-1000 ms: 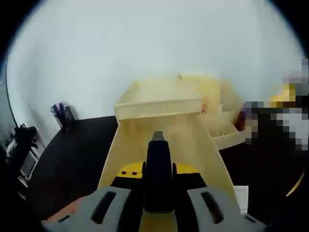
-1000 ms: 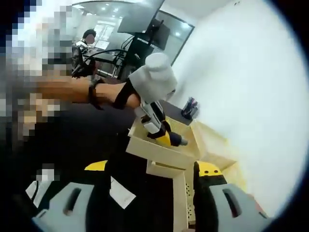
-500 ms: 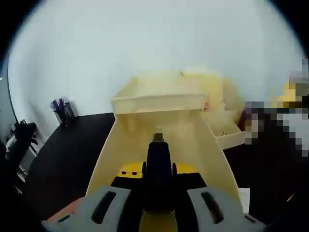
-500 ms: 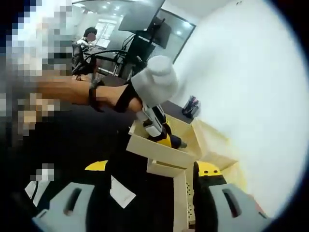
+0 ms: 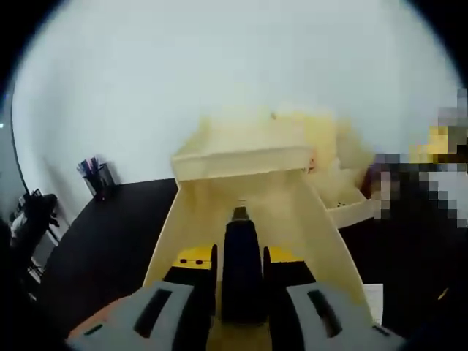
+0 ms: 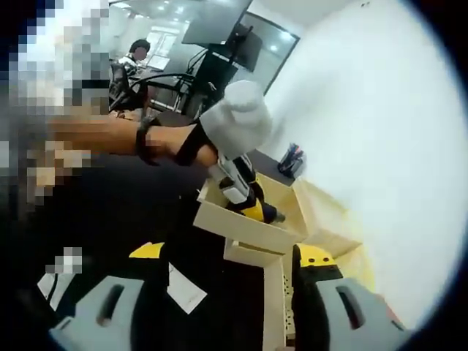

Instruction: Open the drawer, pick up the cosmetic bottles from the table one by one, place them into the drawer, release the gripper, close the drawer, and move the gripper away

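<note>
Left gripper [image 5: 241,281] is clamped on a dark cosmetic bottle [image 5: 241,267], held upright between its jaws right over the open cream drawer [image 5: 322,227] stretching ahead. Right gripper [image 6: 227,292] sits with jaws spread wide and nothing between them, low beside the drawer front [image 6: 245,230], the left gripper [image 6: 259,212] above and ahead, dipped into the drawer.

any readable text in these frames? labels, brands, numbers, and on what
None readable.
Dark bottle in the left gripper: no label visible.
White paper slip on the dark table: blank or too blurred to tell.
Cream drawer: no markings visible.
</note>
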The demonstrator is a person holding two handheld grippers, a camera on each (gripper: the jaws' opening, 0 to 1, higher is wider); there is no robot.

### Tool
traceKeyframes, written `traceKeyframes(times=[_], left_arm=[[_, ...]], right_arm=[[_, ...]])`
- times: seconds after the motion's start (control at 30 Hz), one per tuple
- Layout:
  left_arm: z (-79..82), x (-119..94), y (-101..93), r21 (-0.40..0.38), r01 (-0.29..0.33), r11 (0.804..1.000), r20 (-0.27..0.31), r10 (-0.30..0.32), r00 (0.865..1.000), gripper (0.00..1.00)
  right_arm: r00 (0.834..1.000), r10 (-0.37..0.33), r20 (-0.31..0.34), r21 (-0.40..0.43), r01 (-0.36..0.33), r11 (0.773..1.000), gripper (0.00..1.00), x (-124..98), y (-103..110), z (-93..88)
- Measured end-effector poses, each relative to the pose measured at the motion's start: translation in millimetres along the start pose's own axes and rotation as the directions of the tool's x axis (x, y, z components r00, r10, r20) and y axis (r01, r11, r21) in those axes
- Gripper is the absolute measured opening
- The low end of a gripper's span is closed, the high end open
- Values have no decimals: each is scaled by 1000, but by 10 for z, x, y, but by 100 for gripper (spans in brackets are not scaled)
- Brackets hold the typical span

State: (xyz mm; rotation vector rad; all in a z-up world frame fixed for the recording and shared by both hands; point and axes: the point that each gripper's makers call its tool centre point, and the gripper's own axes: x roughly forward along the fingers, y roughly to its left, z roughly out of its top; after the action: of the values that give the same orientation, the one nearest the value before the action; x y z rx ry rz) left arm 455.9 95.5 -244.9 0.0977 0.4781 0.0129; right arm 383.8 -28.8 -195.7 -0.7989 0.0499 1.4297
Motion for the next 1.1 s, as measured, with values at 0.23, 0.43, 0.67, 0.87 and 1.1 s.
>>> traceKeyframes(times=[0.23, 0.43, 0.67, 0.87, 1.1], left_arm=[[232, -194, 56, 10, -8, 1000, 85, 7, 996, 27], [392, -423, 123, -2, 26, 1000, 160, -25, 987, 28], [441, -654, 89, 97, 92, 991, 192, -109, 975, 41], [429, -813, 45, 157, 174, 972, 214, -205, 955, 49], [363, -887, 66, 184, 212, 960, 239, -253, 937, 74]], right_arm=[[1000, -10, 3, 3, 10, 1000, 64, 8, 10, -1], [1000, -19, 7, 10, 19, 1000, 66, 38, 13, 9], [1000, -23, -5, 20, 24, 1000, 73, 131, 48, -25], [997, -69, -19, 36, 70, 997, 86, 219, 4, -41], [991, -136, -15, 73, 136, 988, 93, 306, -108, -25]])
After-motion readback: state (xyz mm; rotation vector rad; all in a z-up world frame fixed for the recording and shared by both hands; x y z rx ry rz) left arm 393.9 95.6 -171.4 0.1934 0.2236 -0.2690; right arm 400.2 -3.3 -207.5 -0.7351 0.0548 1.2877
